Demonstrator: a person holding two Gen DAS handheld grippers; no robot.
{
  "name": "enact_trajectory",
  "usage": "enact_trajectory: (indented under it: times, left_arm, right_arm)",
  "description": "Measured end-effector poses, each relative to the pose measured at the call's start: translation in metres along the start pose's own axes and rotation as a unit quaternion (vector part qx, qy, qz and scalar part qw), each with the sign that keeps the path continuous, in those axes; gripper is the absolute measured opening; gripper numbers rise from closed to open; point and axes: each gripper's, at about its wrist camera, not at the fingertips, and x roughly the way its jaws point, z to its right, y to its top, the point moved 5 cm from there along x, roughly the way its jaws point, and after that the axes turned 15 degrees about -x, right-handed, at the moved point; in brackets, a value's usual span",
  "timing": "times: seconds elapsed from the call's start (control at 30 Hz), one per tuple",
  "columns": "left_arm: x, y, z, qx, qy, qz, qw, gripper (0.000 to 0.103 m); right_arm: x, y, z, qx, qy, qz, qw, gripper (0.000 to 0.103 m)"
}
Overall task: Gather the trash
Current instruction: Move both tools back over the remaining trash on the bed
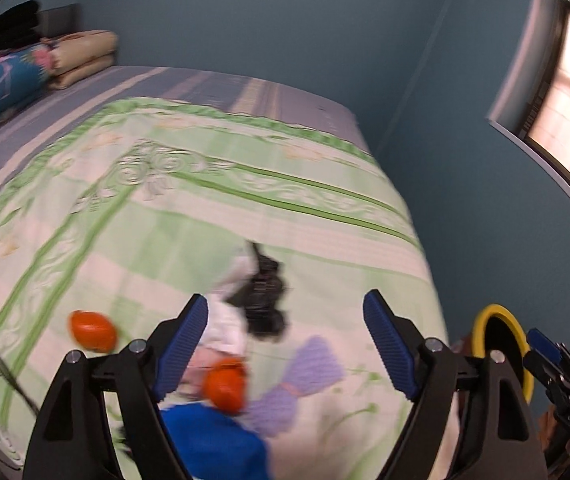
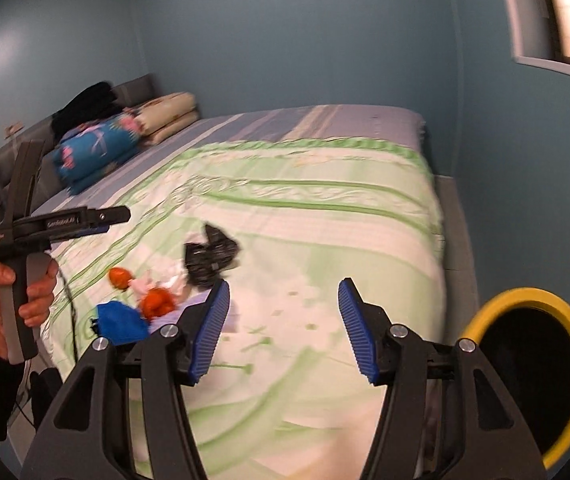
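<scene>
A: Left wrist view first. What is there, counted?

B: The left tongs [image 1: 285,344] stand wide apart with nothing between the blue pads [image 1: 183,350]. They hang over a bed [image 1: 213,80] spread with one green-and-white quilt [image 1: 165,208]. On the quilt lies the trash: two orange pieces, one [image 1: 93,331] off alone to the left, the other [image 1: 225,384] just beside the left pad; one black crumpled bag [image 1: 263,300]; one white crumpled piece [image 1: 225,320] touching the bag; one lilac wrapper [image 1: 305,376]; one blue piece [image 1: 213,440] at the bottom edge. All is blurred, so finer detail I cannot tell.

A: And the bin?

B: One yellow-rimmed bin [image 1: 497,316] shows low beside the bed's right edge, with the right tongs [image 1: 541,350] in front of it; whether they are parted I cannot tell here.

A: Now the right wrist view.

B: The right tongs [image 2: 284,330] are apart, holding nothing, above bare quilt [image 2: 325,240]. The trash sits well left of them: the same two orange pieces [image 2: 119,277] [image 2: 157,302], the black bag [image 2: 211,256], the blue piece [image 2: 121,322], white scraps [image 2: 169,278] between. The yellow-rimmed bin [image 2: 525,296] stands at the right, beside the bed [image 2: 325,120]. The left hand [image 2: 9,300] grips the left tongs [image 2: 121,214], seen side-on. At the head lie two folded blankets, one blue floral [image 2: 93,148], one cream [image 2: 171,114], plus one dark heap [image 2: 85,106].
</scene>
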Motion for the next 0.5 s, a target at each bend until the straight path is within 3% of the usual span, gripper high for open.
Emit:
enact_trajectory:
  times: [0.23,0.5]
  left_arm:
    - [-0.006,0.013,-0.073,-0.043,0.041,0.017,0.9981,0.083]
    - [0.015,0.006,-0.147,-0.09,0.08,0.007,0.9928,0.086]
  right_arm:
    - [0.051,0.009,-0.053,-0.024,0.055,-0.02,0.998,0.054]
    - [0.108,-0.001,-0.09,-0.031,0.083,-0.06,0.994,0.055]
